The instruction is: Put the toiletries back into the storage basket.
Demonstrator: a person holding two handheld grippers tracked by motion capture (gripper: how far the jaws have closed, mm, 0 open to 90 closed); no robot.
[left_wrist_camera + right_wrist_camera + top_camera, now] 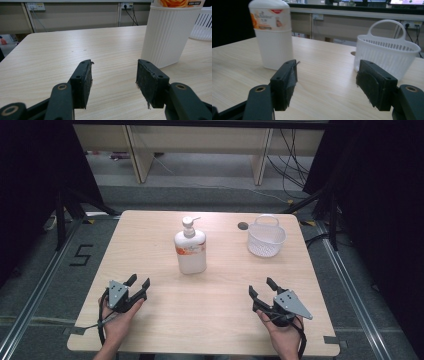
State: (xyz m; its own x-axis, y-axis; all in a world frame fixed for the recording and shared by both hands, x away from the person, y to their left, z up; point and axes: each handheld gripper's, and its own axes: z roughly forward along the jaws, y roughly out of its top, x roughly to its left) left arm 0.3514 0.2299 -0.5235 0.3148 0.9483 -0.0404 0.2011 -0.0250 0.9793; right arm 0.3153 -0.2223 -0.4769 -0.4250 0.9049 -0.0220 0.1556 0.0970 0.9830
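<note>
While standing upright, long axis vertical, the pump bottle (190, 251) sits left of the basket (266, 240), nozzle turned toward it. Left gripper (139, 286) and right gripper (260, 289) — jaws spread, empty — rest nearer than the bottle, flanking it.

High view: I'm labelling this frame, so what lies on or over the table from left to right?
left gripper → pump bottle → white basket → right gripper
</note>
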